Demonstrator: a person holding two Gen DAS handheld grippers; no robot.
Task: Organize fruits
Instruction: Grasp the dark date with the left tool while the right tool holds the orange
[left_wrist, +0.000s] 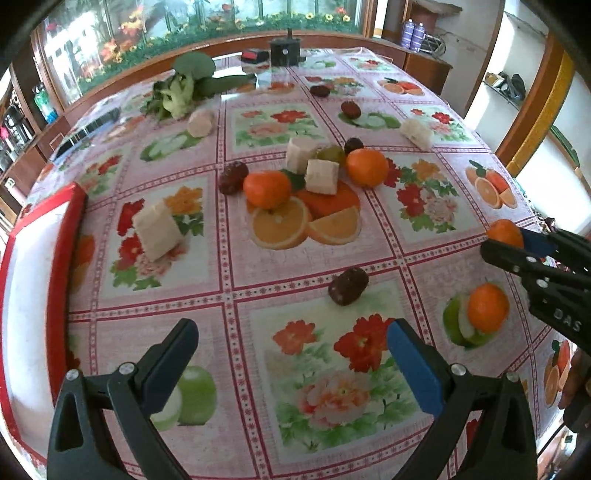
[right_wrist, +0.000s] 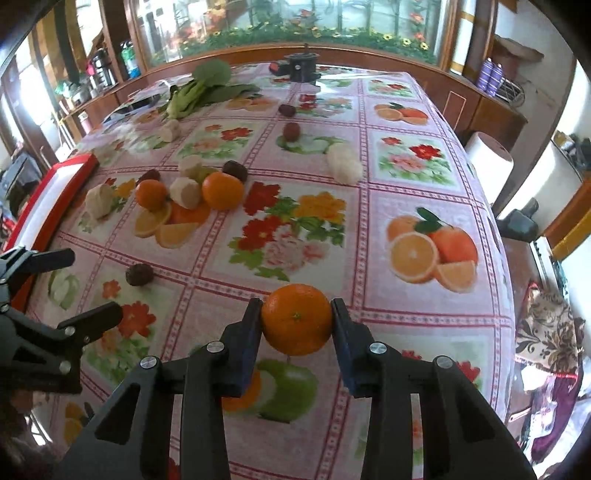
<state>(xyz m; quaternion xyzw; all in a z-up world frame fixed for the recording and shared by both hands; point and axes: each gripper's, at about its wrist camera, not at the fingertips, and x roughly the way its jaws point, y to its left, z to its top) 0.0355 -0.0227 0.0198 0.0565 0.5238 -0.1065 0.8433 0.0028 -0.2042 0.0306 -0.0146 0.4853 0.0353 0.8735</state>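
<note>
Oranges lie scattered on the flowered tablecloth (right_wrist: 406, 173), with a red-rimmed tray (left_wrist: 70, 221) at its left edge and bare cloth open through the near middle. One orange (right_wrist: 296, 319) sits clamped between the pads of the right gripper (right_wrist: 296, 325), lifted clear of the cloth near the table's right side. The left gripper (left_wrist: 291, 354) hovers with its jaws apart and nothing between them. Only the left wrist view shows another orange (left_wrist: 487, 306) lying on the cloth just beside the right gripper.
</note>
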